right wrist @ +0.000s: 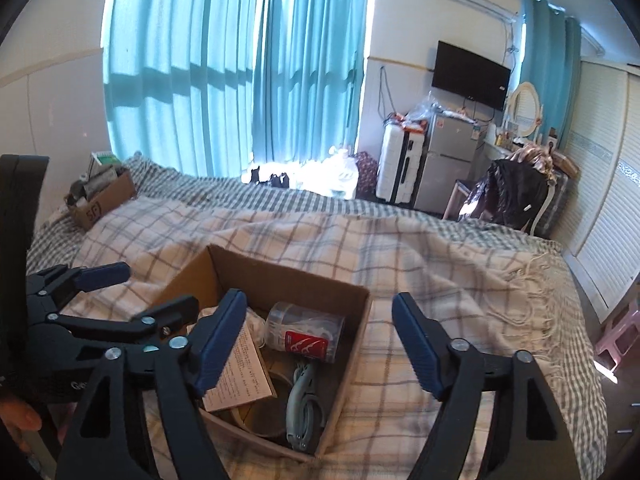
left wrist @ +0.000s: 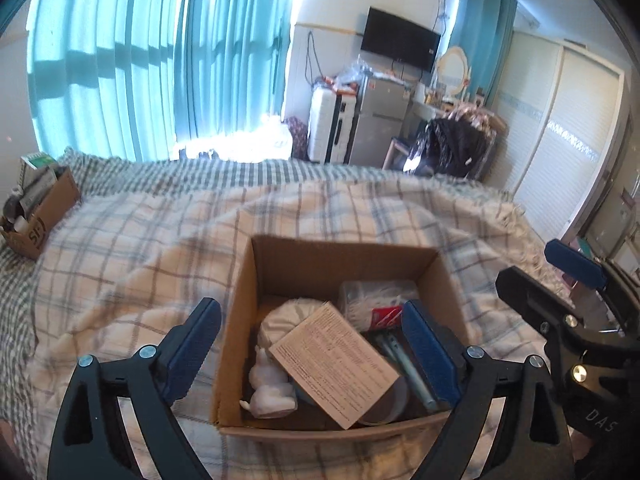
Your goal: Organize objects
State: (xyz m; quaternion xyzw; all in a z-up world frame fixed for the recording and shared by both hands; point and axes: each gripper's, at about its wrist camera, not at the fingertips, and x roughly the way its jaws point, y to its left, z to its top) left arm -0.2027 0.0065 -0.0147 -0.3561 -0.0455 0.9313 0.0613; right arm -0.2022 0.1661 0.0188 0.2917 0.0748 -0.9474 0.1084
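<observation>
Bed (left wrist: 120,240) under plaid blanket; teal curtains (left wrist: 140,60), TV (left wrist: 400,40), fridge (left wrist: 380,120) behind. Box (left wrist: 320,264) sits mid-bed, holding a leaflet (left wrist: 336,364), white figurine (left wrist: 270,390), jar (right wrist: 304,332) and grey cable (right wrist: 302,404). Second box (left wrist: 44,212) at far left edge. Left hand-held gripper (left wrist: 312,356) spread wide over the box, empty. Right hand-held gripper (right wrist: 320,348) also wide open, empty, straddling the box's right wall.
</observation>
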